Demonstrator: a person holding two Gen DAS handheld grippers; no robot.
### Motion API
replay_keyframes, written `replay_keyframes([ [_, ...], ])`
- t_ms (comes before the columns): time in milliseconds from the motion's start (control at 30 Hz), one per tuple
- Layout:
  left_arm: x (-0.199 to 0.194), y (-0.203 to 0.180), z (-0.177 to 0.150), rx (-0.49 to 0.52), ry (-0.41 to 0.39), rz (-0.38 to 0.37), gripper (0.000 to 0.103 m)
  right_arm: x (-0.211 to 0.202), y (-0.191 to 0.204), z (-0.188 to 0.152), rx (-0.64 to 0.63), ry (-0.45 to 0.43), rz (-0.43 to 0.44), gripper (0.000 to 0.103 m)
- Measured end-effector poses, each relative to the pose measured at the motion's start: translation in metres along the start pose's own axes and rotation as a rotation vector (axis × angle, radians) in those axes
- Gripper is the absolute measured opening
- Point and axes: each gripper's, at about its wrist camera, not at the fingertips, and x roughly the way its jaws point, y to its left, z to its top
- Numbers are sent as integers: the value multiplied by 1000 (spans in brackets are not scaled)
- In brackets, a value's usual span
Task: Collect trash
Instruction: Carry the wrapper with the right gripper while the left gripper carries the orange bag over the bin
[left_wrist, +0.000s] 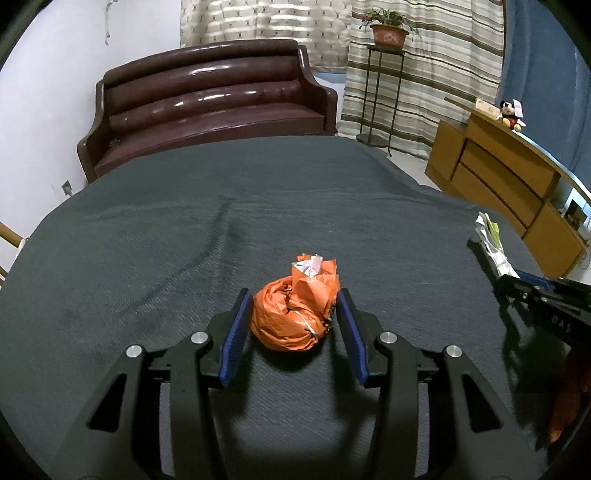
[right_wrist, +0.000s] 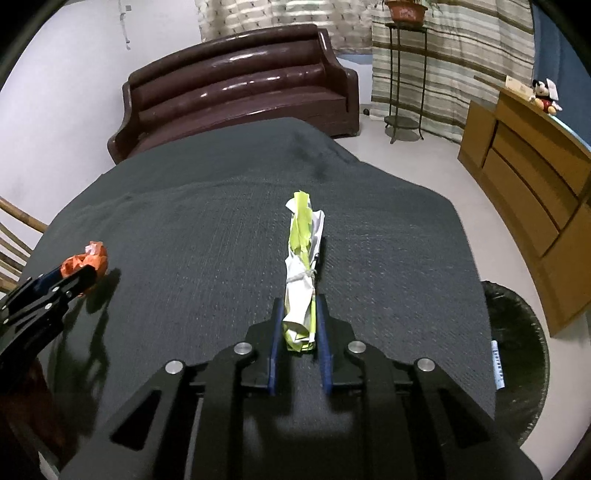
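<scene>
A crumpled orange plastic bag (left_wrist: 293, 308) lies on the dark grey cloth-covered table (left_wrist: 184, 229). My left gripper (left_wrist: 293, 295) has its blue pads on both sides of the bag, touching or nearly touching it. The orange bag also shows in the right wrist view (right_wrist: 86, 260), with the left gripper's fingers (right_wrist: 74, 282) around it. My right gripper (right_wrist: 299, 306) is shut on a rolled bundle of white and yellow-green paper (right_wrist: 303, 266) that points away over the table. In the left wrist view the bundle (left_wrist: 491, 240) and the right gripper's fingers (left_wrist: 535, 299) show at the right edge.
A black-lined trash bin (right_wrist: 517, 354) stands on the floor at the table's right side. A brown leather sofa (left_wrist: 207, 107) is behind the table. A wooden cabinet (left_wrist: 506, 173) with a plush toy (left_wrist: 511, 114) stands at right. A plant stand (left_wrist: 380, 88) is by the curtains.
</scene>
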Motion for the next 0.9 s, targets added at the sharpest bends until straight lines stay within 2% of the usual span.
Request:
replay_keyframes([
  [400,-16,-44,-9,10,-16,-54,45,-32,-20,-16,-20,-77,-22,18],
  [900,-28,-151,-12,107,-44,-156,45,-64,-92,-36,63,-137,-106,18],
])
